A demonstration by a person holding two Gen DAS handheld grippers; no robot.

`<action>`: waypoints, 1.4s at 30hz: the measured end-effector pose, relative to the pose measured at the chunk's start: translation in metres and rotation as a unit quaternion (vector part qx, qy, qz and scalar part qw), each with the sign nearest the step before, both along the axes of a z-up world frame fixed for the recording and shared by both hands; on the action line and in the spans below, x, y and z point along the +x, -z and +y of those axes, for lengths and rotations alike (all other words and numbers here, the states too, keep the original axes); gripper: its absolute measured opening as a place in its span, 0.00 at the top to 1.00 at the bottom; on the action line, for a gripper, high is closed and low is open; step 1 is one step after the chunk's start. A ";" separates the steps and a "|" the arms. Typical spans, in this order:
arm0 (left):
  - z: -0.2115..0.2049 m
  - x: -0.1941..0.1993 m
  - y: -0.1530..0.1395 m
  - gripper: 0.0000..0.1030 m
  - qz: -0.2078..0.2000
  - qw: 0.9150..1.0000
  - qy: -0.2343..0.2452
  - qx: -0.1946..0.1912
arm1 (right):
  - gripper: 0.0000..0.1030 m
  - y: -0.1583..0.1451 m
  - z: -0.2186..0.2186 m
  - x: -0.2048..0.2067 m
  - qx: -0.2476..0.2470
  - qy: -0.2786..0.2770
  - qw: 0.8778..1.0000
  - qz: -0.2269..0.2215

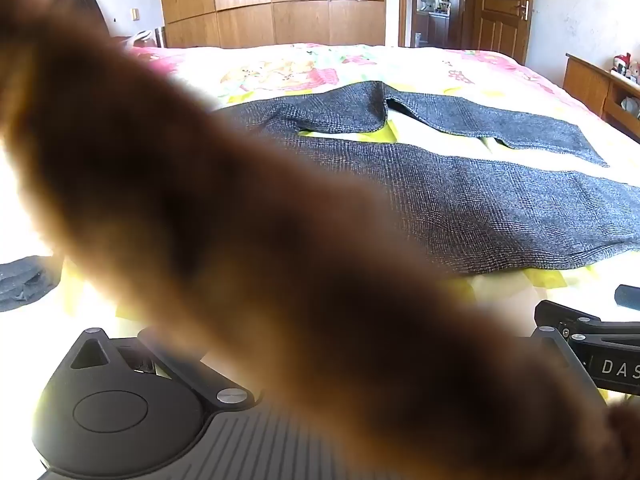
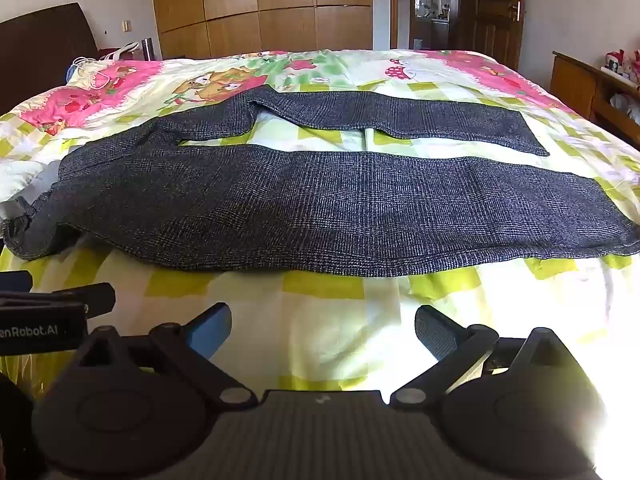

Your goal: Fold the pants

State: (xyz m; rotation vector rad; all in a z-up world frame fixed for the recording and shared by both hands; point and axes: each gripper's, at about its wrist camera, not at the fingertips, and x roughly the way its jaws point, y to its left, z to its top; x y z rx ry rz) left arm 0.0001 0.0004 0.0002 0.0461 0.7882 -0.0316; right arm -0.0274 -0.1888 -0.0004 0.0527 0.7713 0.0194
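Dark grey checked pants point(image 2: 340, 200) lie spread flat across the middle of the frame on the cartoon-print bedspread point(image 2: 340, 308), waistband toward the left edge, both legs running out to the right with a strip of yellow-green check showing between them. The far leg point(image 2: 400, 120) kinks near the crotch, and that's the first worry: fold one leg over the other without smoothing that bend and the crease likely gets locked in. Low in the right wrist view, the right tongs point(image 2: 322, 332) stand spread wide with nothing between them, short of the near hem. Pinch only the top layer there and the leg probably peels apart instead of lifting whole; dig too deep and the bedspread may well come up too. The left tongs point(image 1: 360, 320) are the bigger problem: a blurred brown shape point(image 1: 240, 220), likely a finger or hand right on the lens, sweeps from upper left to lower right, so whether they stand apart or closed, I cannot tell. Reaching blind for the waistband could miss it. As for containers, a wooden shelf unit point(image 2: 592, 88) at the right edge carries a few small toys, too small to name, and the wardrobe point(image 2: 260, 4) behind the bed has its doors closed.
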 end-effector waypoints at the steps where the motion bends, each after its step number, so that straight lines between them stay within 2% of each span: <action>1: 0.000 0.000 0.000 0.00 -0.003 1.000 0.001 0.002 | 0.00 0.000 0.000 0.000 0.000 0.000 1.000 0.000; 42: -0.005 0.001 0.008 0.00 0.006 1.000 0.015 0.006 | 0.00 0.004 0.000 0.005 0.001 0.000 1.000 0.010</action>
